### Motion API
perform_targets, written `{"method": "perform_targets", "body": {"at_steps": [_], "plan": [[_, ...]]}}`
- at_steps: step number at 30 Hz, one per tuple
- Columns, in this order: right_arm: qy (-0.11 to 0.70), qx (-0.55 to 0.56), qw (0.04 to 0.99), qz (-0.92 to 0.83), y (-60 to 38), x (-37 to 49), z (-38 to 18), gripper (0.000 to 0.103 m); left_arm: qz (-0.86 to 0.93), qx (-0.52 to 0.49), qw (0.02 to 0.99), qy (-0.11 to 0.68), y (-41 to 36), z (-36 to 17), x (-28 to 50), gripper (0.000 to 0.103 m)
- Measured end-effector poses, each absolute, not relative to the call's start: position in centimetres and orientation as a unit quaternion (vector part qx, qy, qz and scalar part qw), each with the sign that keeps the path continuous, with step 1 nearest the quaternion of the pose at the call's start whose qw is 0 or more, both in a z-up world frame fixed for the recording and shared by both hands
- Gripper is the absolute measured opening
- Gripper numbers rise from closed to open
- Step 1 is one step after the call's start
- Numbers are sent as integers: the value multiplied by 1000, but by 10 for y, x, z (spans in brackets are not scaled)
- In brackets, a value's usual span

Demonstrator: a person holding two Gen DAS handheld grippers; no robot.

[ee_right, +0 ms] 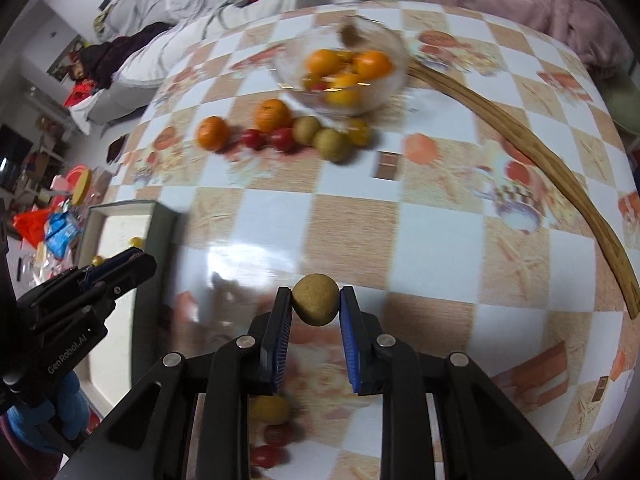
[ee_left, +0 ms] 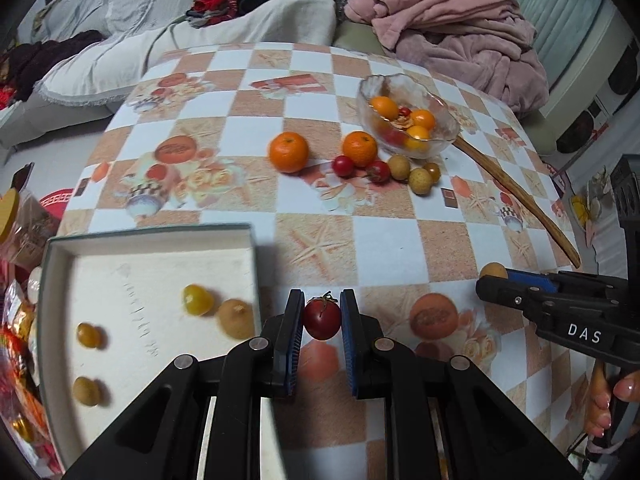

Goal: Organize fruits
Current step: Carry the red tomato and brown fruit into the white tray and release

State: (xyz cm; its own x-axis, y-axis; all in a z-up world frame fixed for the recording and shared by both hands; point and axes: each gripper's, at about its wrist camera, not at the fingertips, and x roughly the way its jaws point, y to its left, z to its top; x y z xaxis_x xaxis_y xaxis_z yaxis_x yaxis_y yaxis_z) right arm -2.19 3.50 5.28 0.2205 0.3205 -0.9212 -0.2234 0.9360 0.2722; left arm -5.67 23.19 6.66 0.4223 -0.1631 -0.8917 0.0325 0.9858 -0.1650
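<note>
My left gripper (ee_left: 321,316) is shut on a red cherry tomato (ee_left: 321,318), held above the table just right of a white box (ee_left: 160,264) that holds several small yellow and brown fruits. My right gripper (ee_right: 315,304) is shut on a brown longan (ee_right: 315,300) above the table's front; it also shows in the left wrist view (ee_left: 494,276). Two tangerines (ee_left: 289,151), two red tomatoes (ee_left: 343,165) and two longans (ee_left: 400,167) lie mid-table beside a glass bowl (ee_left: 400,120) of orange fruits.
A long wooden stick (ee_left: 520,200) lies from the bowl toward the right edge. A pink blanket (ee_left: 460,24) and a sofa stand behind the table. Bags and packets (ee_left: 20,320) sit left of the box. More small fruits (ee_right: 272,408) lie under my right gripper.
</note>
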Motion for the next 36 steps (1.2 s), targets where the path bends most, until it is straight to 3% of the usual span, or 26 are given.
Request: {"method": "perform_targets", "body": {"at_steps": [19,32,33,34,35,36], "plan": [[602,-53,726,327,221,-53,51,26,91,-115,820,554,368,51,-155,20],[625,-113,695,337,265,-64,16,27,118,-104,799,580,380,19,-168,20],[627,-110,693,340,266,-64,16,35,118,-101,800,580,379,19,-168,20],[629,-104,690,343,267,-63,16,51,117,-99,800,580,379,19,-168,21],[631,-100,689,341,267,-62,17,61,118,-98,800,581,379,19,-168,25],[628,-94,694,339,265,-61,20,72,126,-92,799,581,380,19,-168,52]]}}
